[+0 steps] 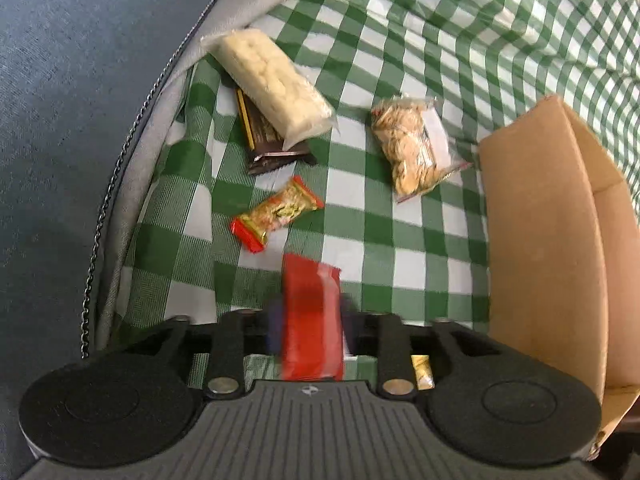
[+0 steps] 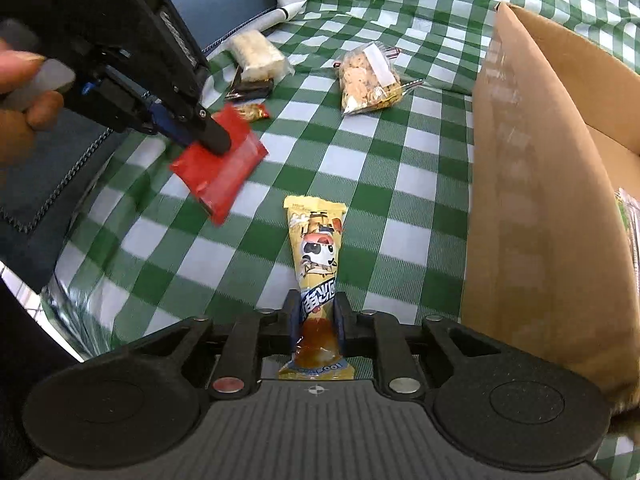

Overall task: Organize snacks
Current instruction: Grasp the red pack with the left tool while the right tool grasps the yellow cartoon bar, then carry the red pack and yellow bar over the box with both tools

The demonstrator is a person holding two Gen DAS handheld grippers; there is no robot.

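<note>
Left gripper (image 2: 218,142) jaws pinching red packet (image 2: 220,168), held above checkered cloth (image 2: 360,184). Right gripper (image 2: 316,320) jaws clamped on yellow cartoon snack pack (image 2: 318,248), just left of cardboard box (image 2: 536,184). Rice-cracker pack (image 1: 272,80), brown bar (image 1: 268,140), gold candy (image 1: 276,212) and biscuit bag (image 1: 412,144) lie on cloth beyond.

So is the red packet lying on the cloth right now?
No, the left tongs are shut on the red packet and hold it above the checked cloth.
</note>
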